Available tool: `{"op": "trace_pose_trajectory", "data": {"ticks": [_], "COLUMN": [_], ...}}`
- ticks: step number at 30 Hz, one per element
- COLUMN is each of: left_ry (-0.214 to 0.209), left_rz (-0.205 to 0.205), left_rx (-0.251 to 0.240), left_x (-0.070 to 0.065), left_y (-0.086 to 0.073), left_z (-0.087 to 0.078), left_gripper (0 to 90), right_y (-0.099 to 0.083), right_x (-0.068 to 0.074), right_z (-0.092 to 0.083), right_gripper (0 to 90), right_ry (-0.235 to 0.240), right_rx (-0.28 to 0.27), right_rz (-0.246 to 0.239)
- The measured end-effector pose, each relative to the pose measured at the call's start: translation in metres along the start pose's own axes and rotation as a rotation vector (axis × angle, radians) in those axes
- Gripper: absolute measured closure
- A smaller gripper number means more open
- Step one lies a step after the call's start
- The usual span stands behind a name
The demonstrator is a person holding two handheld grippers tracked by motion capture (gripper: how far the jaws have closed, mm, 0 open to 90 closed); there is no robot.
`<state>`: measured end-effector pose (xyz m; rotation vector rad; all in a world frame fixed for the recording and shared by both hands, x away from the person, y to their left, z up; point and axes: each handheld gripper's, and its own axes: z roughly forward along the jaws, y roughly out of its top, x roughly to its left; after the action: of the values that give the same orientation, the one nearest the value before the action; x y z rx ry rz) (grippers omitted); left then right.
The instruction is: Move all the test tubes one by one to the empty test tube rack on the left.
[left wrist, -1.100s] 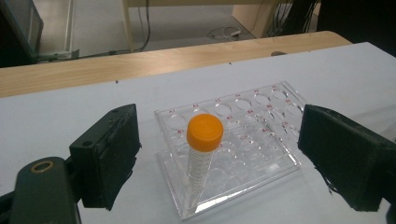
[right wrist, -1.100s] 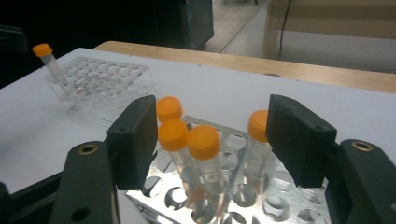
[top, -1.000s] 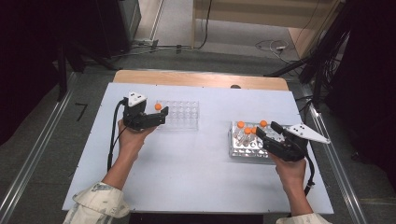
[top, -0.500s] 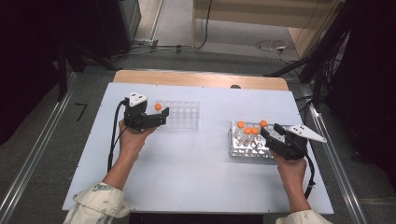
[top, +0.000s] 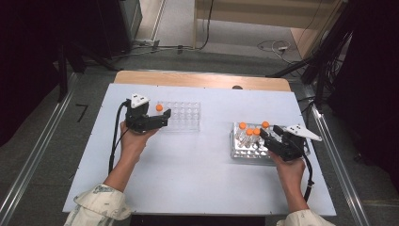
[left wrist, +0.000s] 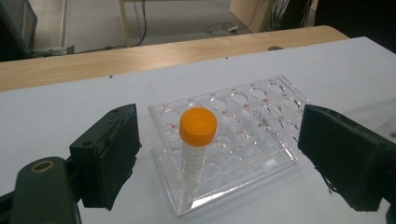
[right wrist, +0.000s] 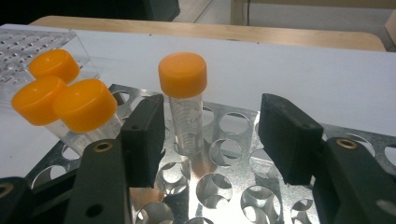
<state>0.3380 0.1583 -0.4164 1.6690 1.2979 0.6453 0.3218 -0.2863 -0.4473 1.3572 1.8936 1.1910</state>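
Observation:
An orange-capped tube point(left wrist: 196, 144) stands upright in a corner hole of the clear plastic rack point(left wrist: 261, 135). My left gripper point(left wrist: 219, 154) is open, and its pads point(left wrist: 112, 154) stand wide on either side of the tube without touching it. In the high view this tube point(top: 159, 108) sits just off the left gripper point(top: 164, 118). My right gripper point(right wrist: 215, 135) is open over the metal rack point(right wrist: 243, 186), and its jaws have just been opening. One upright tube point(right wrist: 184, 102) stands just ahead of the gap, close to the left pad point(right wrist: 147, 135) and untouched. From above, the right gripper point(top: 267, 136) is at the metal rack point(top: 240, 149).
Three more orange-capped tubes point(right wrist: 84, 105) lean together at the left of the metal rack, seen from above as a cluster point(top: 249, 132). The white tabletop point(top: 202, 174) lies between the two racks. A wooden strip point(top: 202, 80) borders the far edge.
My right gripper has sunk slightly toward the metal rack. The left gripper and the tube in the clear rack have not moved.

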Motion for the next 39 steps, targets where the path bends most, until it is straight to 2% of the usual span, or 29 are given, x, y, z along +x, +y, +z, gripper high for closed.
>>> {"op": "trace_pose_trajectory", "data": {"ticks": [4,7,13,22,29,33,39], "left_ry": [-0.003,-0.003,-0.004,-0.006,-0.007,-0.006,-0.008], "left_rz": [0.002,0.002,0.000,0.003,0.005,0.005,0.004], "left_rx": [0.001,0.000,0.000,0.000,0.003,0.004,0.002], "left_x": [-0.001,-0.001,-0.001,-0.001,-0.002,-0.002,-0.002], "left_y": [0.000,0.000,0.000,0.000,-0.001,-0.001,-0.001], "left_z": [0.000,0.000,0.000,0.000,0.000,0.000,0.000], "left_gripper": [13.7,13.8,13.9,13.9,13.9,13.9,14.0], "right_y": [-0.001,-0.002,-0.003,-0.005,-0.005,-0.005,-0.004], "right_x": [0.003,0.005,0.004,0.007,0.008,0.008,0.008], "right_z": [0.004,0.005,0.008,0.010,0.012,0.012,0.011], "right_gripper": [35.8,44.0,51.6,65.2,65.2,70.8,71.6], "right_ry": [-0.009,-0.010,-0.012,0.013,0.025,0.024,0.025], "right_rx": [0.032,0.020,0.034,0.022,0.029,0.026,0.015], "right_rz": [-0.027,-0.050,-0.047,-0.075,-0.076,-0.076,-0.073]}}
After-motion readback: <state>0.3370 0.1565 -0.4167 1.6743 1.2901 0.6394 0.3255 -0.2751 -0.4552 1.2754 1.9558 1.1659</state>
